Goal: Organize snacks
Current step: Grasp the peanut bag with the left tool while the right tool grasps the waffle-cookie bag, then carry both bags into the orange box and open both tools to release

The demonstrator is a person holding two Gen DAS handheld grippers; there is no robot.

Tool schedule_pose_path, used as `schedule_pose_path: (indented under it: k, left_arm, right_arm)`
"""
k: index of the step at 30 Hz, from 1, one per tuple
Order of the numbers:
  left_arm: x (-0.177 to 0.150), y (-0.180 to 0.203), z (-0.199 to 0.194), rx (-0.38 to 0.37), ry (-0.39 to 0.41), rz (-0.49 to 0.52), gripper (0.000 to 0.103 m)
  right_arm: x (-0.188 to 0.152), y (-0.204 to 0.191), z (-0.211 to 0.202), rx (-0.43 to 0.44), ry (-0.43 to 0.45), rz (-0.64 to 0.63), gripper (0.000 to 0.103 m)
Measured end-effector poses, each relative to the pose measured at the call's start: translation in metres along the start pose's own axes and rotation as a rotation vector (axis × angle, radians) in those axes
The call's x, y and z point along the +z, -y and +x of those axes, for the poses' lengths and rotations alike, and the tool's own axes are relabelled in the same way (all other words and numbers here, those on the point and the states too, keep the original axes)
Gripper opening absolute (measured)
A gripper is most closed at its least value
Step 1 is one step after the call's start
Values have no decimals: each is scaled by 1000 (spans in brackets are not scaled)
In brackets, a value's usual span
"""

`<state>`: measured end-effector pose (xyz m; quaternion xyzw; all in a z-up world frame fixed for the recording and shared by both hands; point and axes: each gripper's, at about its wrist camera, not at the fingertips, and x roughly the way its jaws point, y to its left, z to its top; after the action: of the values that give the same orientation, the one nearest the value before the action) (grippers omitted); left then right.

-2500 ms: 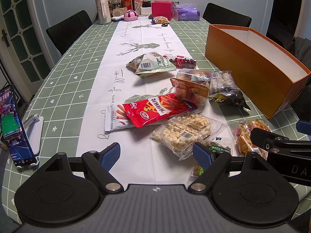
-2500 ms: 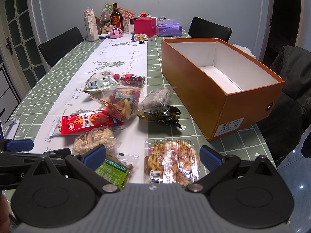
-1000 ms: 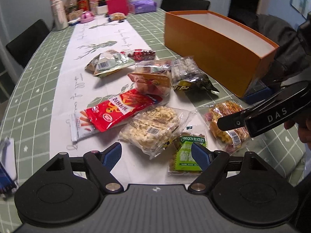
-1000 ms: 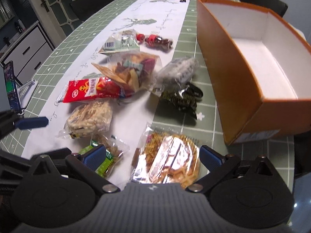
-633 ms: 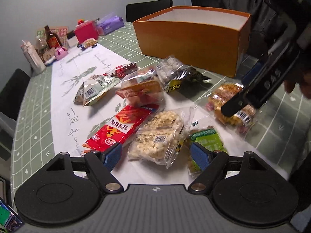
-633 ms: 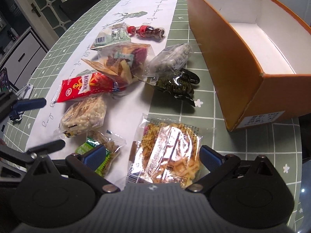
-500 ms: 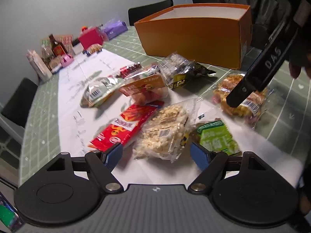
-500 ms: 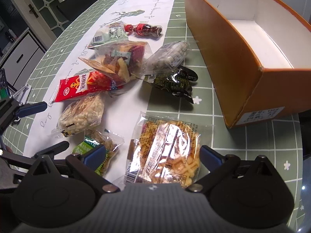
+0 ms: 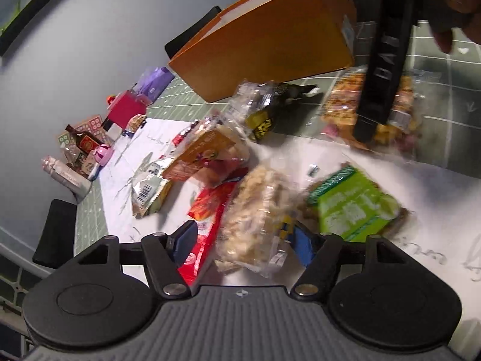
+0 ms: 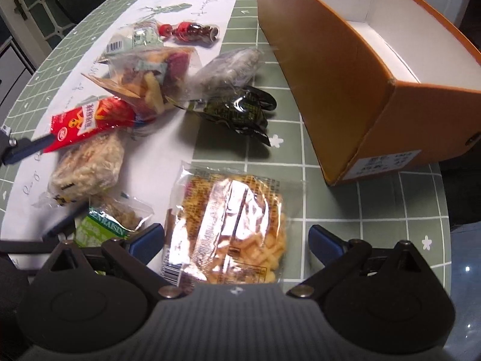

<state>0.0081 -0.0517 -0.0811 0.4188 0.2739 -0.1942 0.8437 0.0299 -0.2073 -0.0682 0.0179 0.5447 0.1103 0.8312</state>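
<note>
Your right gripper [image 10: 236,239] is low over the table, fingers spread wide, the clear bag of golden crackers [image 10: 231,222] lying between them but not pinched. Nothing is held.

Your left gripper [image 9: 245,240] is tilted hard, so that view leans. Its fingers stand apart too, with the pale puffed-snack bag [image 9: 255,216] lying between the blue pads [image 9: 185,239]; contact is too blurred to call. The red snack packet [image 9: 210,210] runs under the left pad.

Just left of the cracker bag sits the green raisin pack [image 10: 102,228], and past it the puffed-snack bag, then the red packet beyond that.

Mid-table: a black-and-yellow foil pack [image 10: 237,109] on the green checked tablecloth [image 10: 345,210], touching a grey clear bag [image 10: 231,66]. Beside them, on the white runner [image 10: 192,3], a clear bag of mixed dried fruit [image 10: 150,75] with an orange card header.

Farther along the runner: a silver-green pouch [image 10: 132,37] and a small red-filled pack [image 10: 192,31], close together.

The orange box [image 10: 339,69] stands open on the right, white inside, no snacks visible in it, well apart from the cracker bag.

Far end, left view only: a pink box [image 9: 126,109], a purple pack [image 9: 156,82], a dark bottle [image 9: 84,141], a black chair [image 9: 55,231].
</note>
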Motion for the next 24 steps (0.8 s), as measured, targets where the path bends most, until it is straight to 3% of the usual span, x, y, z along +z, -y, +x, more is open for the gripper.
schedule_pose_path:
  k: [6,10,12,13,17,24]
  left_arm:
    - [-2,-3,8,-53,-3,9,50]
    - [-3,0,7,-54,14,22,42]
    - [-2,-1,6,-48,22,16,36]
    - [-1,-1,4,-48,29,14,34]
    - [2,-5,0,-56,43,-3,30]
    - [8,-16,-9,-71,58,-59,28]
  right_arm:
    - [-4,-8,8,-27,-7,-42,100]
    - [-5,-12,10,-42,-5,-74,100]
    - [-4,-11,9,-46,0,-84,96]
    - [-4,-10,7,-42,11,-88,90]
    - [0,-5,3,-7,23,-77,78]
    - [1,-4,-8,50,38,-79,74]
